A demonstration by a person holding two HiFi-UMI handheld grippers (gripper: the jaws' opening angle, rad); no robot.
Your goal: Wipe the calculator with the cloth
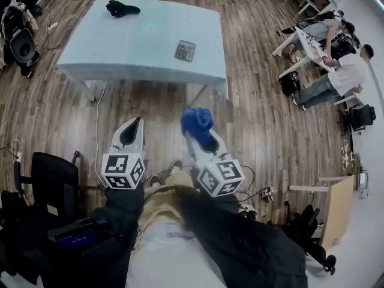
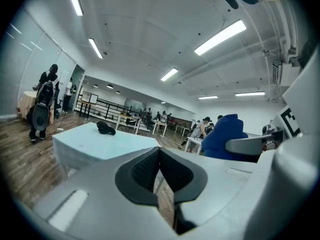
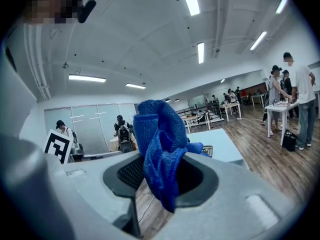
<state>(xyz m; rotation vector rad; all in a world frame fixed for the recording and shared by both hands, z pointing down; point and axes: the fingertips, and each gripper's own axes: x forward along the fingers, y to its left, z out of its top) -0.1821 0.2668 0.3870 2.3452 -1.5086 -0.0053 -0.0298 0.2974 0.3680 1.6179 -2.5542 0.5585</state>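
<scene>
A dark grey calculator (image 1: 185,51) lies on the right half of the pale blue table (image 1: 120,53), far ahead of both grippers; the right gripper view shows the calculator (image 3: 207,150) just behind the cloth. My right gripper (image 1: 201,138) is shut on a bunched blue cloth (image 1: 197,121), which stands up out of the jaws (image 3: 159,139). My left gripper (image 1: 137,125) is held level beside it, jaws shut with nothing between them (image 2: 160,159). Both grippers hover over the wooden floor, short of the table's near edge.
A black object (image 1: 122,8) lies at the table's far left. People sit and stand at white tables (image 1: 312,47) on the right. A black chair (image 1: 54,182) is at my left, and cables run over the floor (image 1: 99,131).
</scene>
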